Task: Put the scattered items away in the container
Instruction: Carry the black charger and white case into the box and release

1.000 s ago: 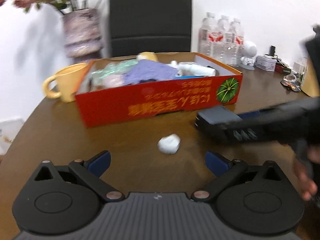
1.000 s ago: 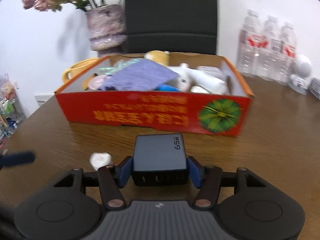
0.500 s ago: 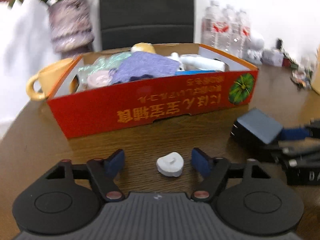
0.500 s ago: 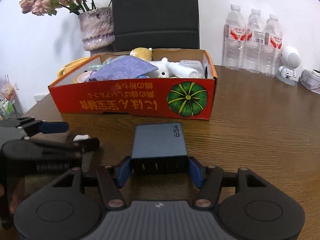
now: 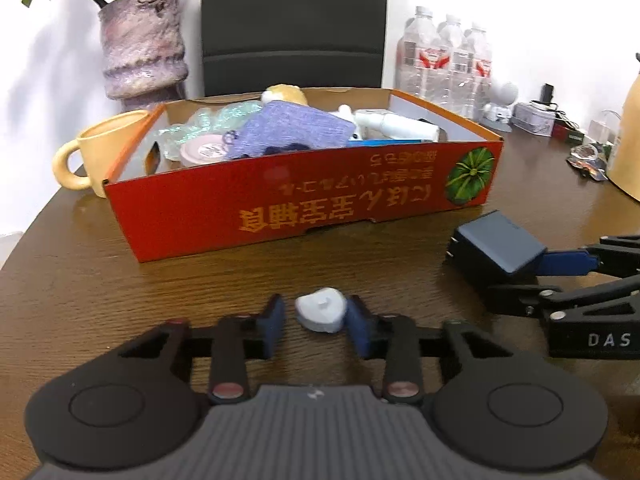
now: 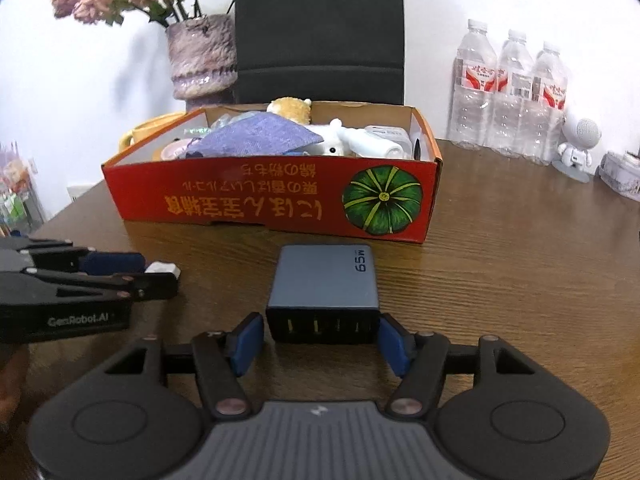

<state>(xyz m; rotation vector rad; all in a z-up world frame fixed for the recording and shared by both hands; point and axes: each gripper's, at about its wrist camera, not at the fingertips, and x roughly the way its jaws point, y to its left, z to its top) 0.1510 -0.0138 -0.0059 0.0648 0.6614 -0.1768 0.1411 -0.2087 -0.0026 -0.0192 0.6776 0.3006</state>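
Your left gripper (image 5: 316, 314) jaws are closing around the white piece (image 5: 321, 309); your right gripper (image 6: 322, 338) jaws are bracketing the charger (image 6: 325, 282), gaps showing. Both are lying on the surface (image 6: 500, 280), outside the filled box (image 6: 272, 196).

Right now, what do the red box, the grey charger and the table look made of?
Red box: printed cardboard, matte; the brown raw inner walls and folded edges show it.
Grey charger: probably hard plastic, smooth satin shell with a darker port face; metal cannot be ruled out.
Table: dark wood or wood-look veneer, with visible grain lines and a slight sheen.
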